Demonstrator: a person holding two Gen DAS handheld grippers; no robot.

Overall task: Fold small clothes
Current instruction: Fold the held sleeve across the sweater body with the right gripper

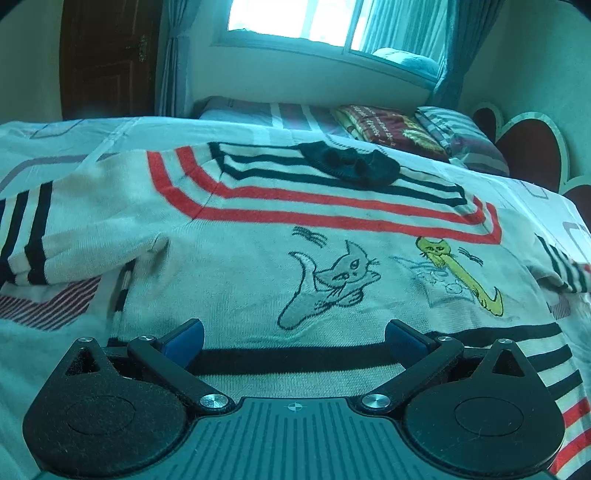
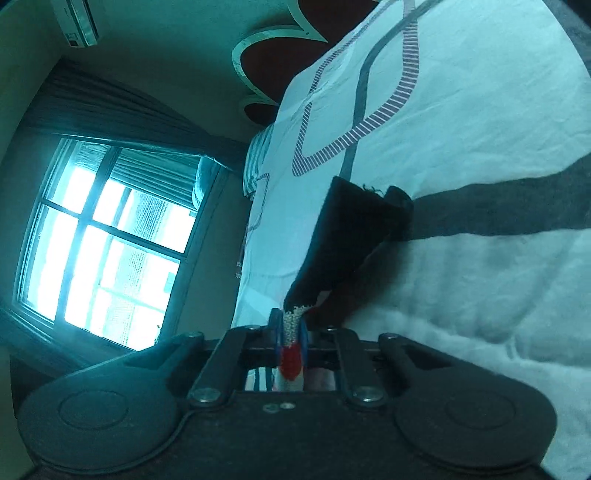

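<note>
Through the left wrist camera I see the white knitted child's sweater (image 1: 258, 236), banded in red and black stripes with embroidered cats on the chest, spread flat with its front up on the pale patterned bedsheet (image 1: 74, 129); its black collar (image 1: 354, 164) points away from me toward the striped pillows (image 1: 454, 133) and the window (image 1: 295, 18). My left gripper (image 1: 294, 341) hangs over the sweater's hem with its blue pads standing wide apart and nothing between them. I judge I am keeping it parked there, ready to pin or lift the bottom edge. Both sleeves lie outstretched, so no fold looks finished yet. Through the right wrist camera, which is rolled hard to one side, my right gripper (image 2: 290, 338) is clenched on a thin edge of the sweater's knit, white and red yarn squeezed between the blue pads, with a dark band of the fabric rising beyond them. I judge this pinch sits on the cuff end of a sleeve so that it can be carried across the body. There are no containers in either view; the bed alone bears the garment.
</note>
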